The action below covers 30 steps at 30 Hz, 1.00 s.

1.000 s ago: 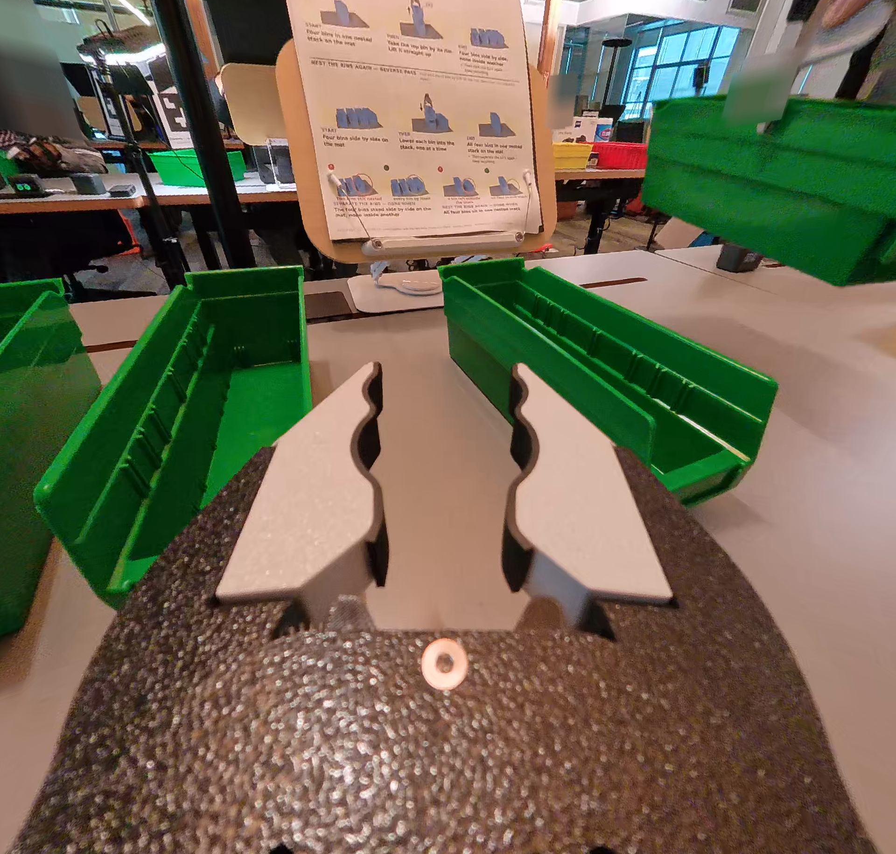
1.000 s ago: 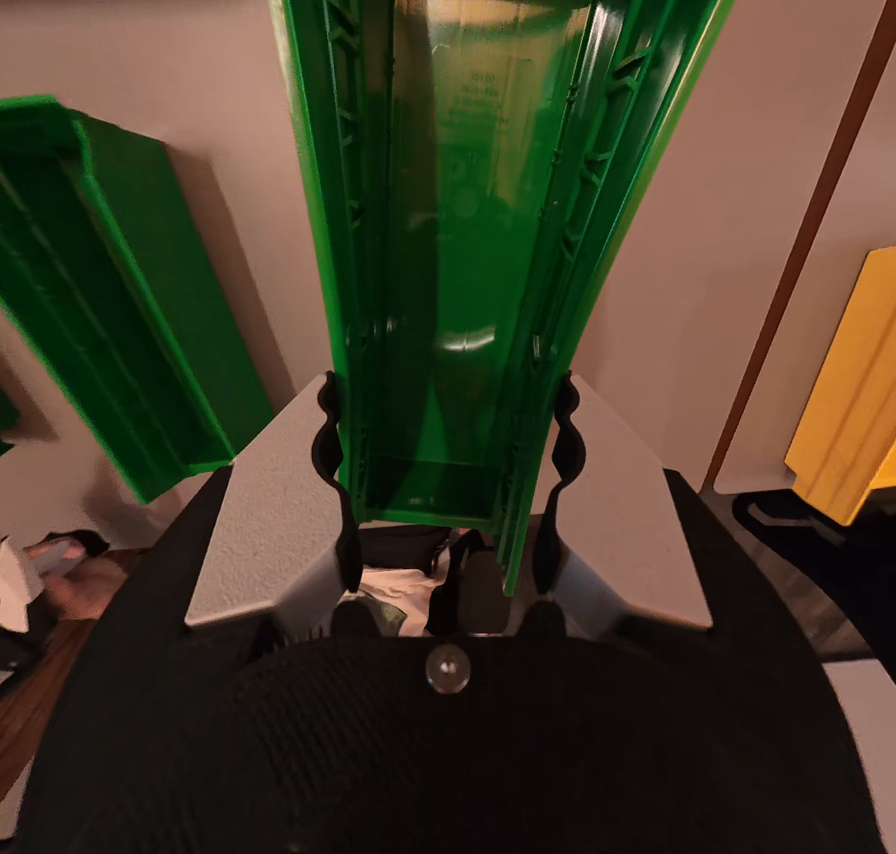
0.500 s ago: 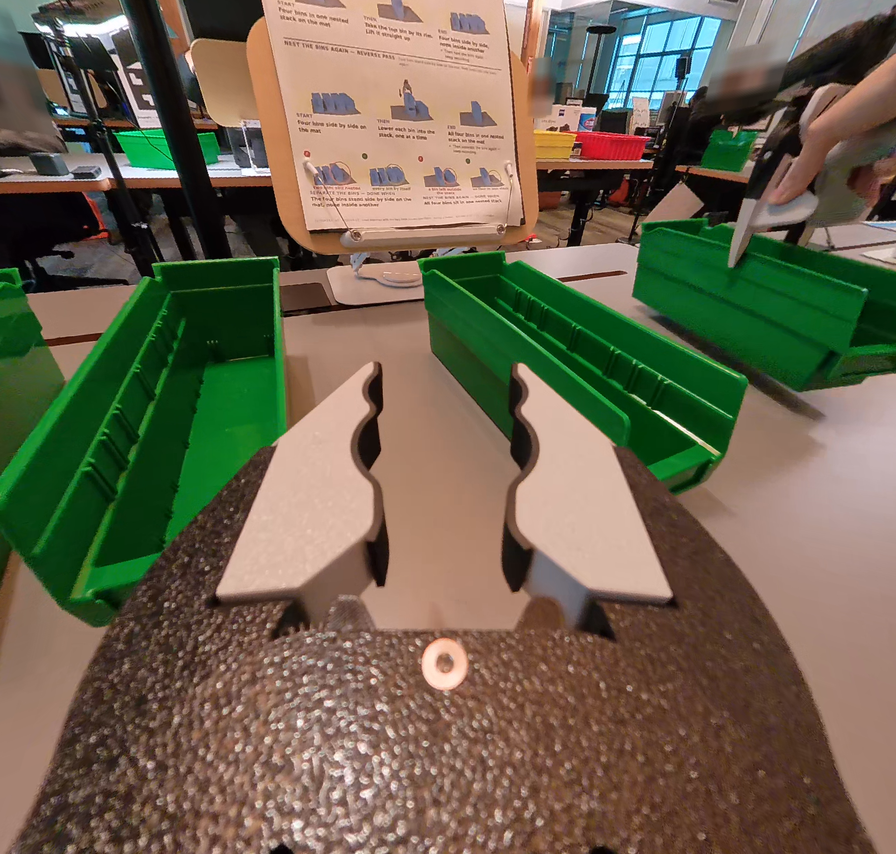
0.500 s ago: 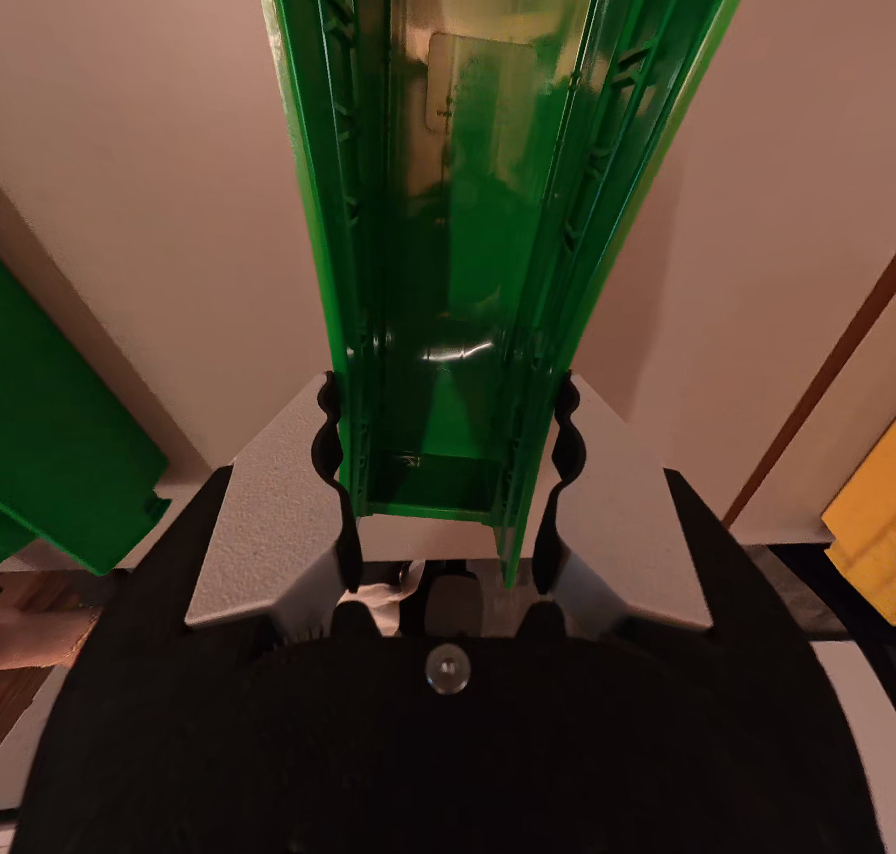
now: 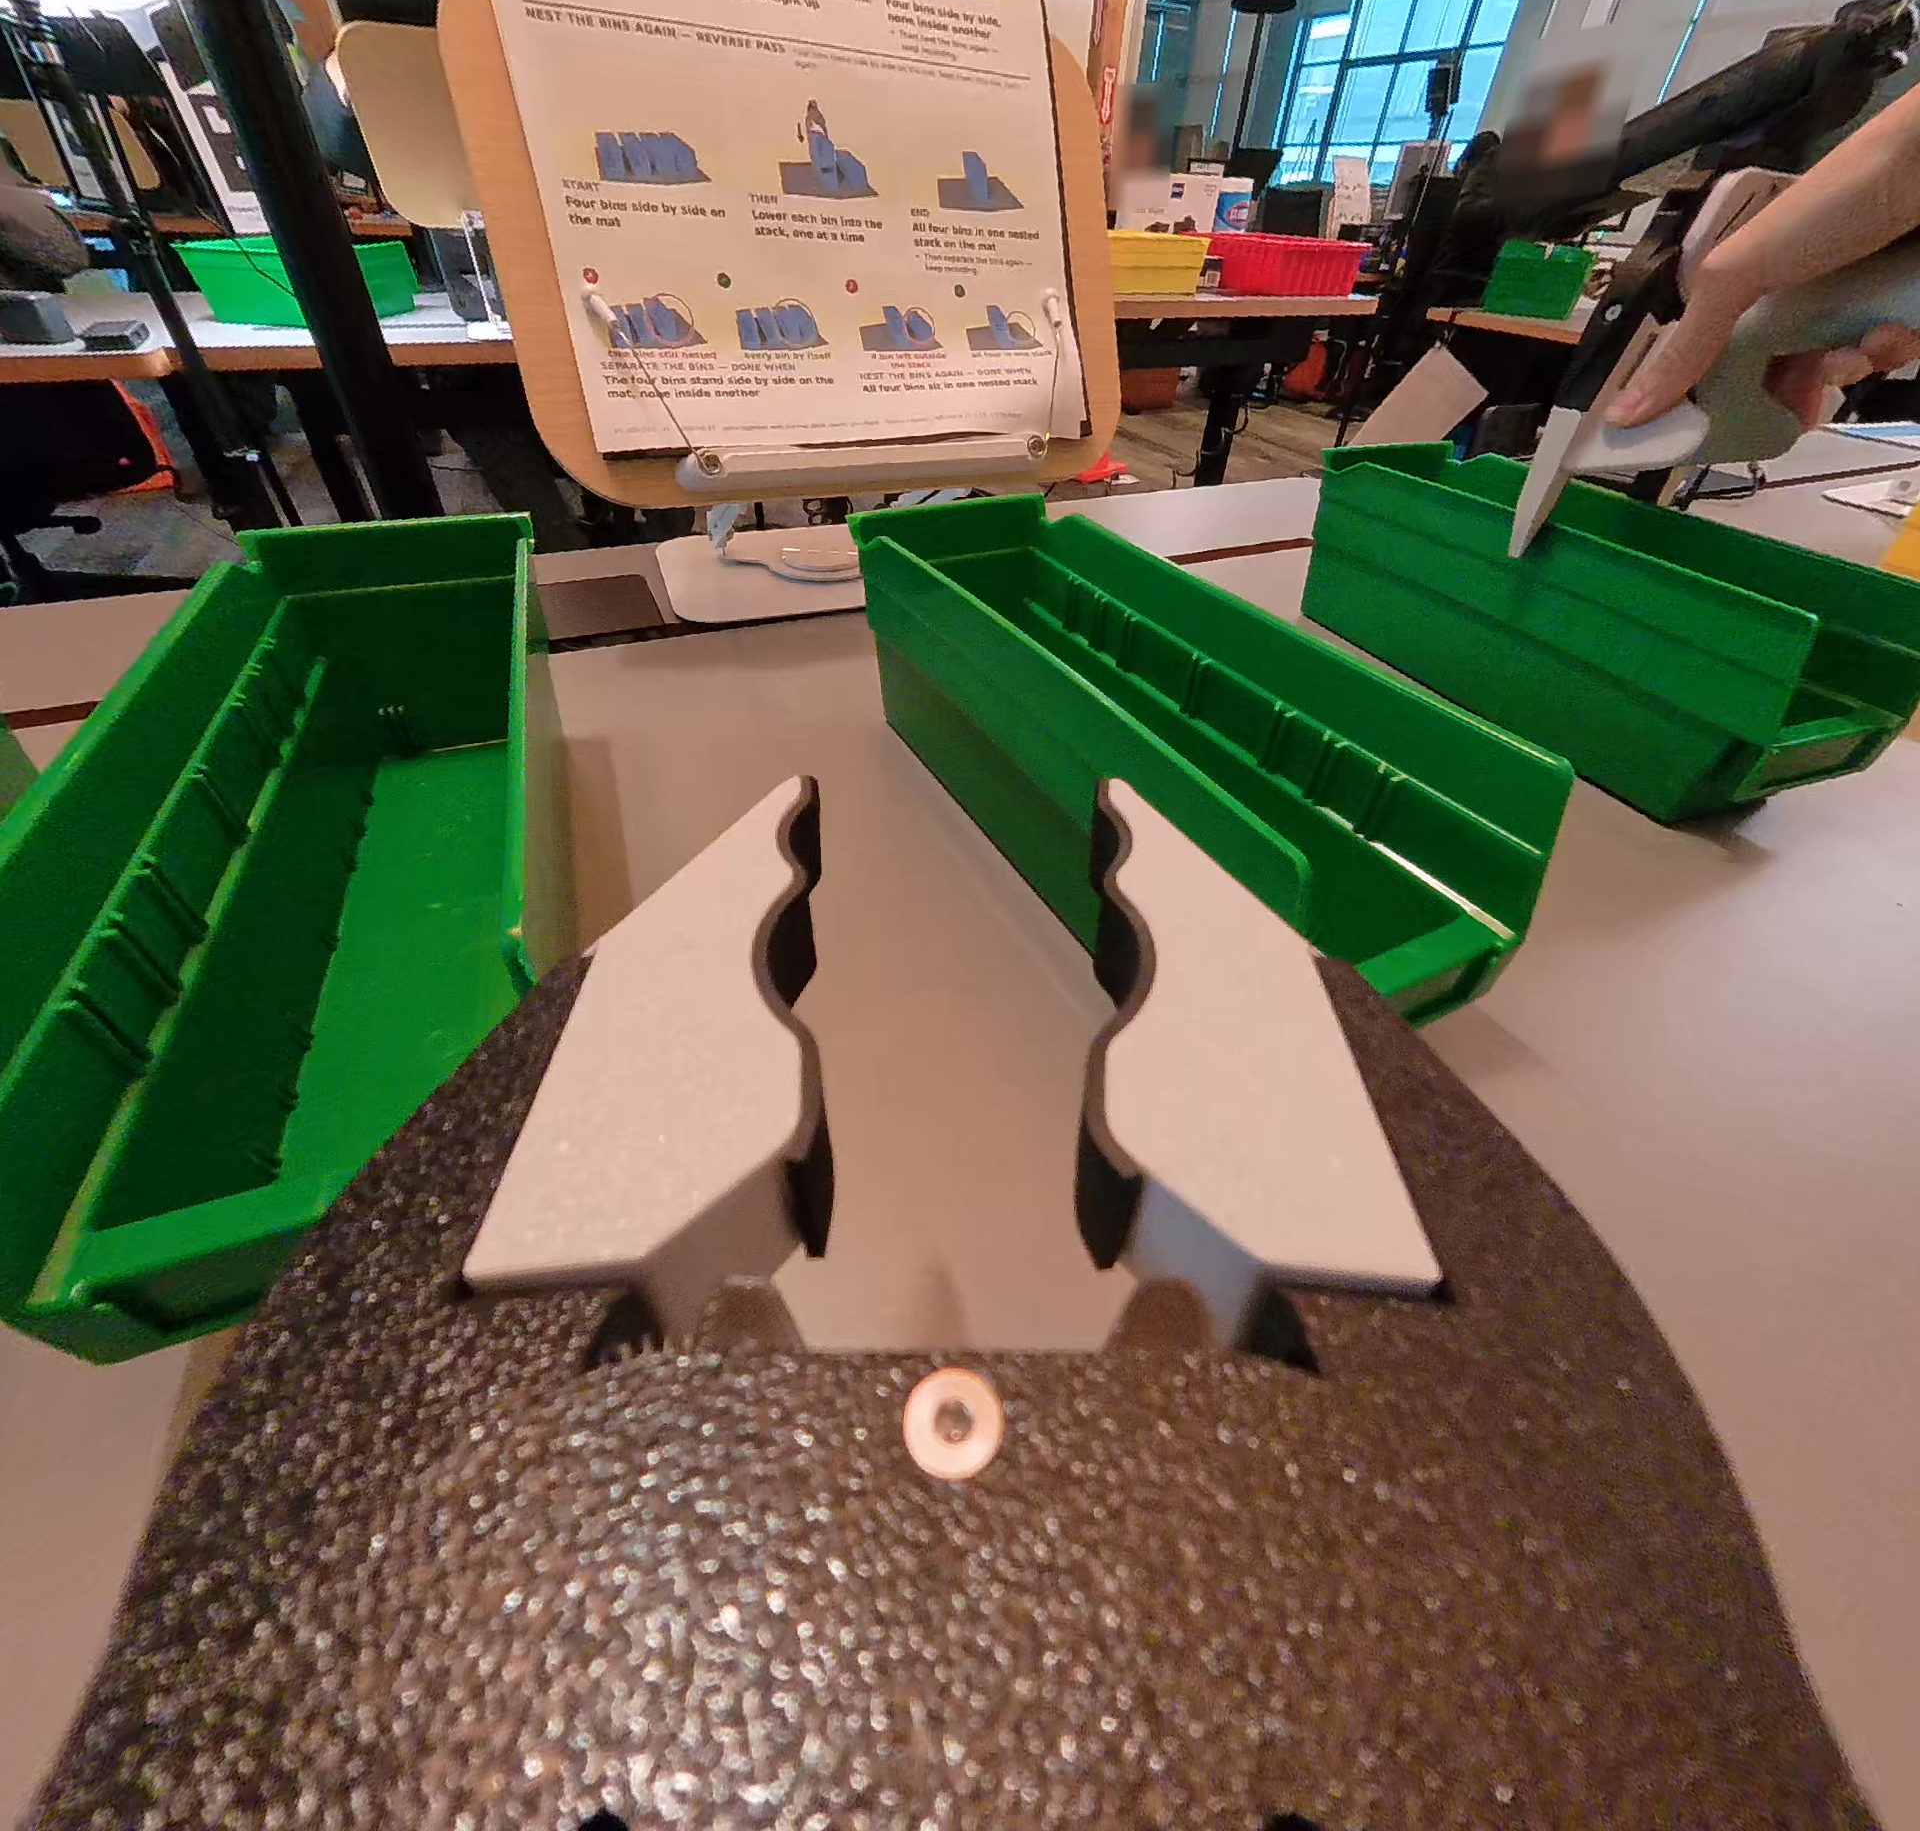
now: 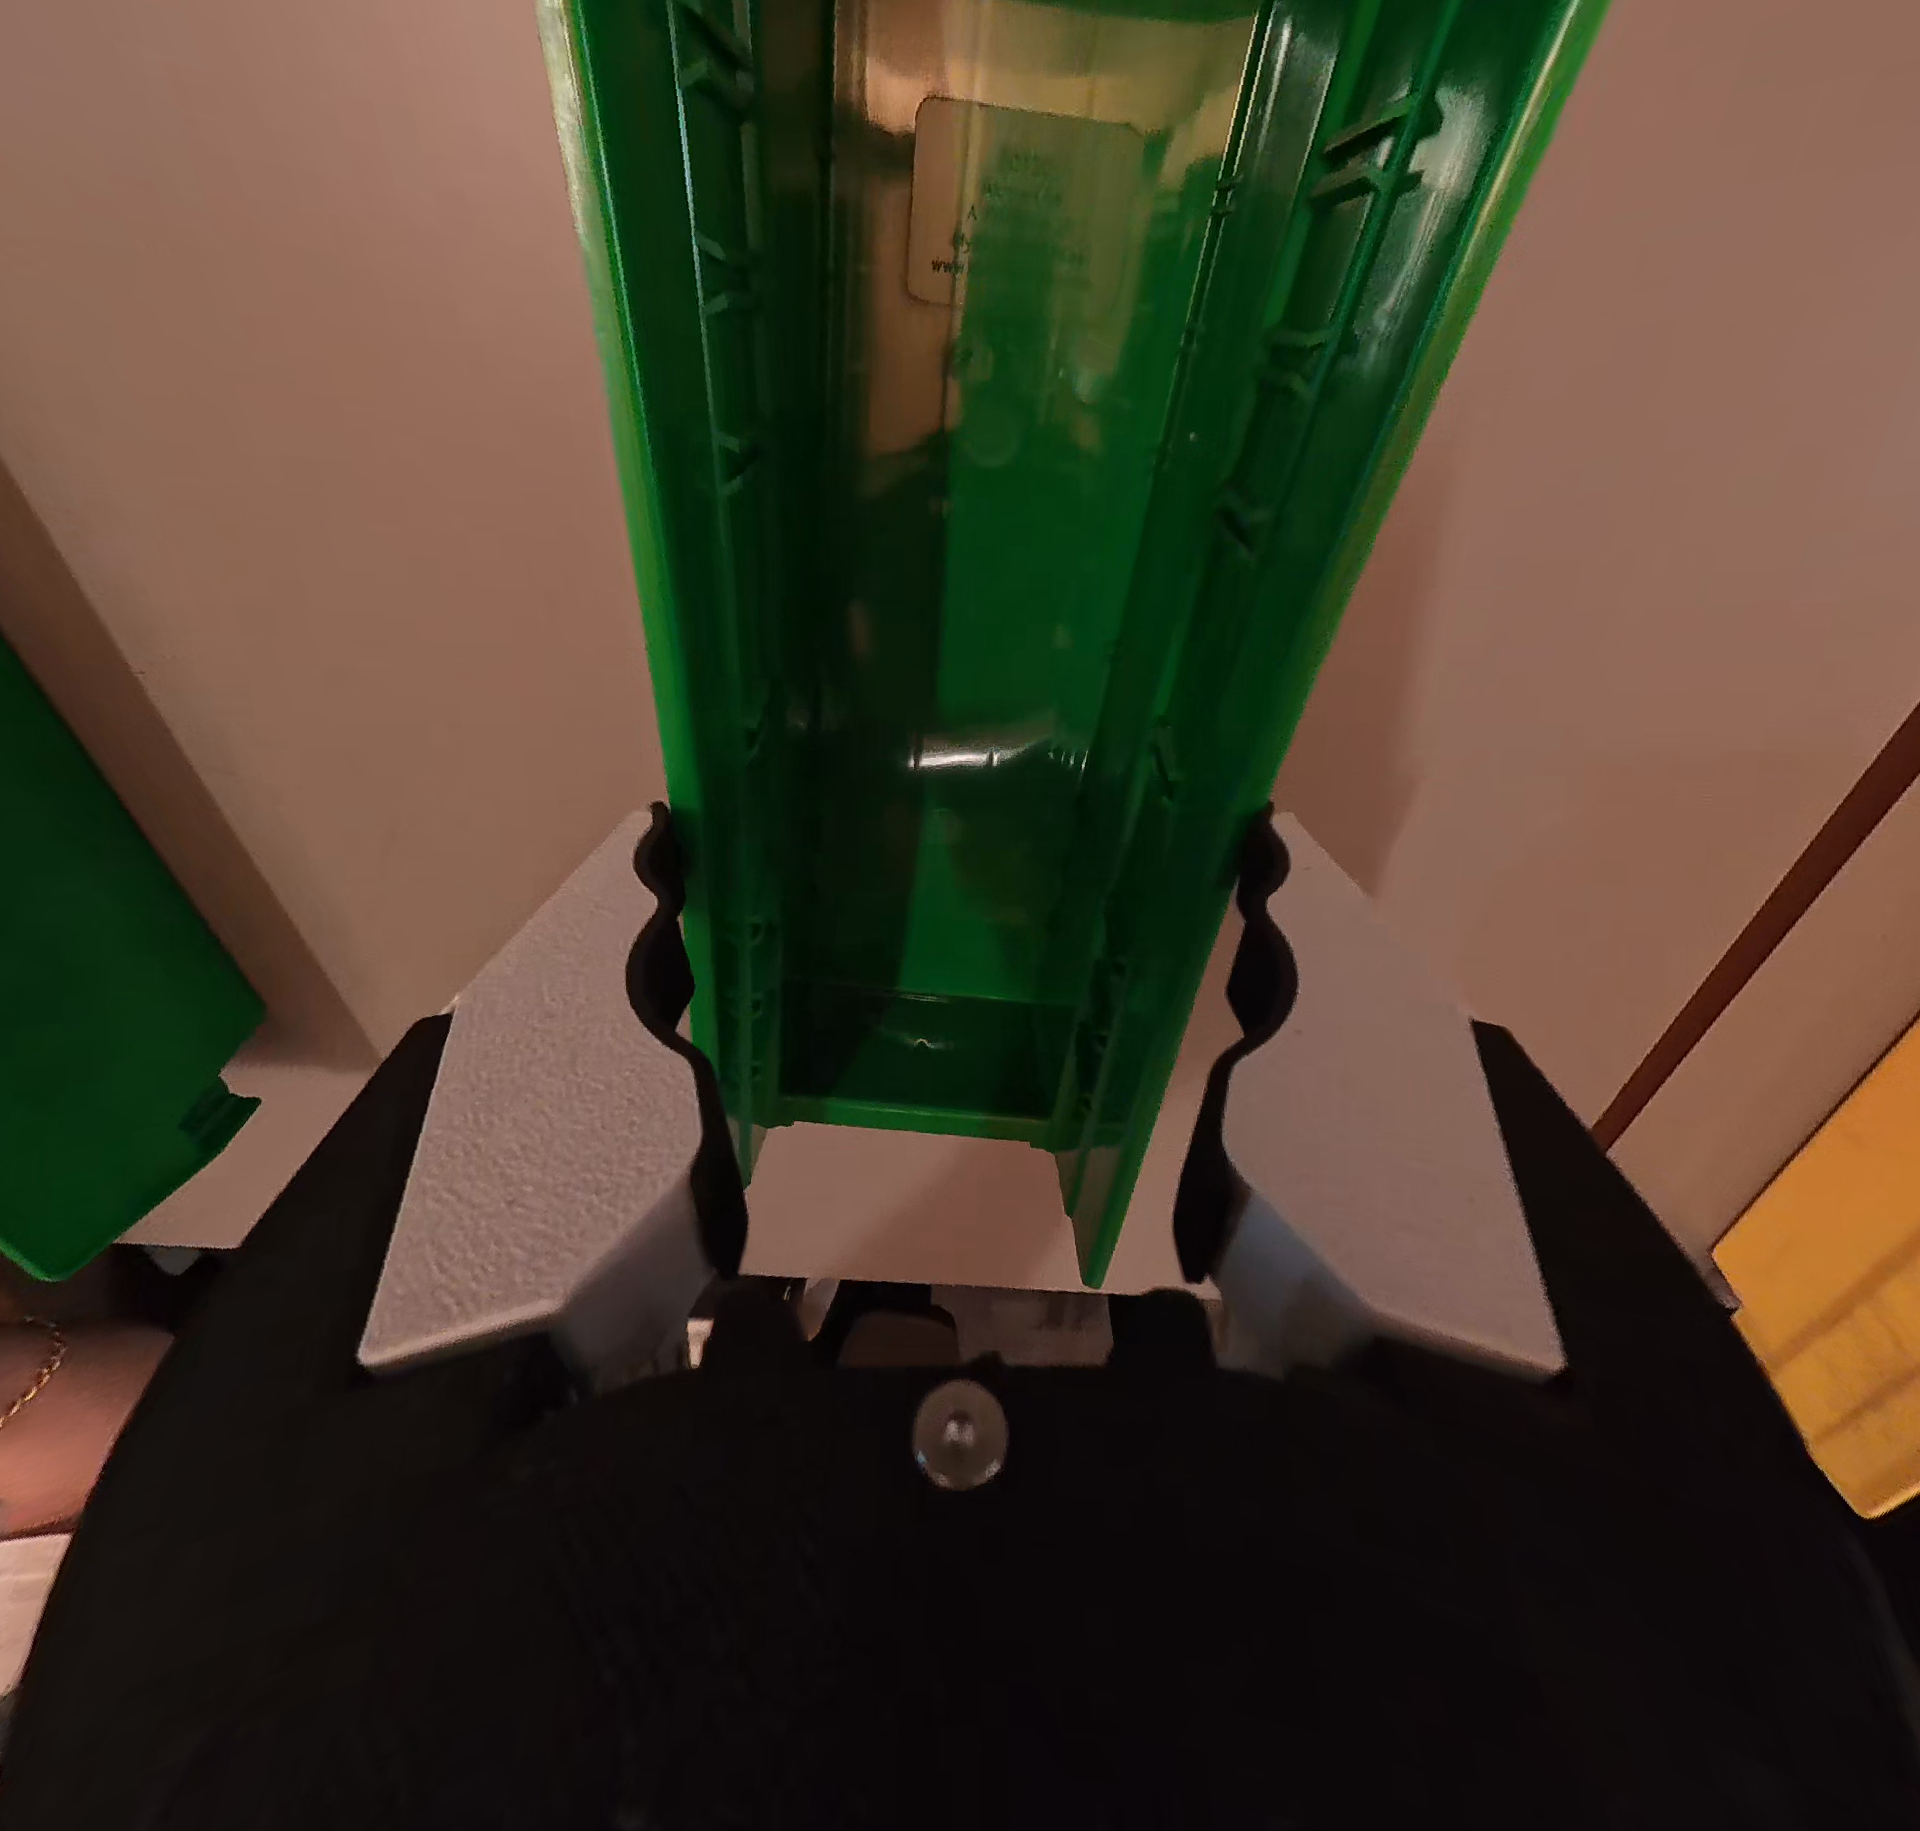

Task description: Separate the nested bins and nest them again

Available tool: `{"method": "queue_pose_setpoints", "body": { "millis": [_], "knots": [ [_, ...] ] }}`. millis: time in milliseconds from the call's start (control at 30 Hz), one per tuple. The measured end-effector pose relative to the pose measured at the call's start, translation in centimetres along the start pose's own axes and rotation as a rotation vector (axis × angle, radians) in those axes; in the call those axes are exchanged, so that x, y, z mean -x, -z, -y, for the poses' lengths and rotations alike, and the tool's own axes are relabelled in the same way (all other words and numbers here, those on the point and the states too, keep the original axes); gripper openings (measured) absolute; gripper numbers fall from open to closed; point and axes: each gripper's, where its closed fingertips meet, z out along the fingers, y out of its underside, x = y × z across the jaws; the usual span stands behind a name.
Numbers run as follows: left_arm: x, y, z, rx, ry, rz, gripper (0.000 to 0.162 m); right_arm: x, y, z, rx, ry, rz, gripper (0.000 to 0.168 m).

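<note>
1 green bin (image 6: 997, 638), far end cut off

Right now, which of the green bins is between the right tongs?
The rightmost bin, far right on the table; the right tongs straddle its walls, open. The others stand alone.

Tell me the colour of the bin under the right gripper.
Green bin; right wrist view shows it best.

Fourth green bin (image 5: 12, 763), at nine o'clock in the left wrist view: only a sliver shows, the rest cut by the frame edge. Far-right bin (image 6: 987, 534): far end cut off at twelve o'clock. Yellow item (image 6: 1839, 1366), at four o'clock: partly cropped, kind indeterminate.
</note>
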Motion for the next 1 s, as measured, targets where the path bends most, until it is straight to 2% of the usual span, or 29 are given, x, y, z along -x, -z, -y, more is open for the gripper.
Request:
{"method": "queue_pose_setpoints", "body": {
  "millis": [333, 367, 567, 667, 800, 867, 1000],
  "knots": [
    [0.7, 0.4, 0.3, 0.003, 0.011, 0.009, 0.053, 0.1, 0.3, 0.9, -0.093, -0.077, 0.075, 0.112],
    [0.8, 0.4, 0.3, 0.003, 0.015, 0.010, 0.053, 0.4, 0.5, 1.2, -0.115, -0.088, 0.101, 0.118],
    [1.1, 0.7, 0.6, 0.008, 0.020, 0.015, 0.062, 0.5, 5.5, 2.7, -0.263, -0.016, 0.088, 0.139],
    [1.4, 0.8, 0.6, 0.023, 0.016, 0.018, 0.068, 1.4, 9.3, 3.5, -0.468, 0.114, 0.009, 0.143],
    [2.1, 0.9, 0.5, 0.054, 0.021, 0.029, 0.078, 4.5, 13.4, 2.0, -0.857, 0.309, -0.146, 0.132],
    [2.9, 1.1, 0.2, 0.084, 0.022, 0.049, 0.086, 7.0, 13.7, -0.4, -1.019, 0.373, -0.172, 0.121],
    [5.8, 1.6, -0.3, 0.133, 0.024, 0.122, 0.095, 12.9, 12.1, -6.1, -1.301, 0.505, -0.141, 0.114]
  ]
}}
